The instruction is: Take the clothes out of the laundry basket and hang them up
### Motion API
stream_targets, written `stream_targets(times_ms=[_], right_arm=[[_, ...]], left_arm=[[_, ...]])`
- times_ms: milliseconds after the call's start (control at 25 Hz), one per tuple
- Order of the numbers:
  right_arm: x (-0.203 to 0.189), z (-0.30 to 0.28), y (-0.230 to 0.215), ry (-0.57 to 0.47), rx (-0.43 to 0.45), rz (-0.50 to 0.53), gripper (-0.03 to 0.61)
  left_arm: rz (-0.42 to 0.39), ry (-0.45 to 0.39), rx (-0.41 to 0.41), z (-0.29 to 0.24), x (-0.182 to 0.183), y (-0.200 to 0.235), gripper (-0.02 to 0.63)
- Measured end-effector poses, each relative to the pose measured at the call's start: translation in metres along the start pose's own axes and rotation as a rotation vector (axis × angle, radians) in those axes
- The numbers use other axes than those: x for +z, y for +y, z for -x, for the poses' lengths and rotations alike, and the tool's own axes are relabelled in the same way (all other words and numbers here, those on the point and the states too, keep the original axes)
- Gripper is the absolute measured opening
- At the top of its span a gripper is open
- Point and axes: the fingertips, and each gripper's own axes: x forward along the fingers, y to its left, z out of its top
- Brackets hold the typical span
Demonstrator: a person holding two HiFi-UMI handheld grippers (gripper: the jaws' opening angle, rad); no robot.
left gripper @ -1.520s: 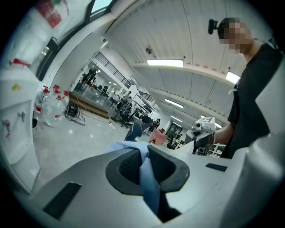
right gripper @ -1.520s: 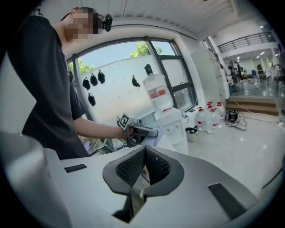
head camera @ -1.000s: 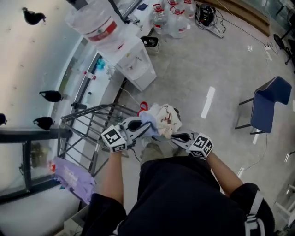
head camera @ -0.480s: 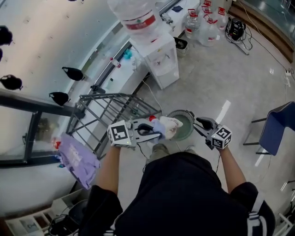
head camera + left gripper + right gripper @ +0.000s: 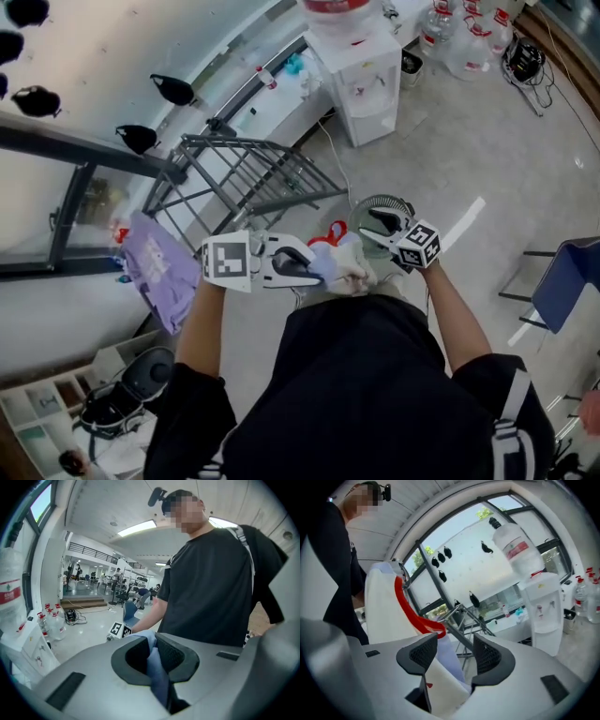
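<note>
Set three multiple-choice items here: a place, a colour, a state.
1. In the head view, the purple garment is: A. left of the left hand-held gripper B. right of it C. clamped in it.
2. The hanger is: A. green B. red C. yellow.
3. The left hand-held gripper is: A. wide open B. shut on nothing C. shut on the pale blue cloth.
Key: 1 A, it hangs at the picture's left side; 2 B, its curve shows red; 3 C, the pads pinch the cloth.

Drying rack blocks ahead-left; bare floor lies open right.
</note>
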Motion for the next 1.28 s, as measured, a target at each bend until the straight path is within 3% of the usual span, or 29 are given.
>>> stream_targets(times_ms=[80,280,400,600,1120,1160,1200,1240,1280], right_arm=[[-0.018,-0.021,0.021,0.067,0.110,0.048,0.232],[-0.055,-0.053,0.051,0.247,0.268,0.342,0.236],[-0.060,-0.071,0.069,0.313,0.411,0.414,0.246],[-0.077,-0.078,0.108,0.425,0.616,0.558,0.255],[-0.114,-0.065,0.126,0.605,0.839,0.830,0.253],[-0.116,-0.064,0.125,0.610,0.848,0.840,0.243],[-0.117,-0.063,0.123,0.610,0.845,0.846,0.180],[-0.115,-0.062,0.119,0.603,0.828,0.841,0.065],[-0.111,-0.062,0.114,0.588,0.796,0.816,0.018]], left_arm=[[0.011,0.004,0.020,0.002,-0.001,-0.009,0.020],[0.047,0.020,0.012,-0.012,-0.010,-0.028,0.020],[0.045,0.069,-0.016,-0.022,-0.015,-0.038,0.020],[0.066,0.066,-0.017,-0.025,-0.019,-0.049,0.020],[0.123,0.136,-0.054,-0.026,-0.041,-0.060,0.020],[0.127,0.142,-0.048,-0.025,-0.043,-0.059,0.020],[0.134,0.144,-0.038,-0.023,-0.046,-0.058,0.020],[0.143,0.143,-0.022,-0.019,-0.049,-0.057,0.020],[0.150,0.138,0.004,-0.015,-0.052,-0.054,0.020]])
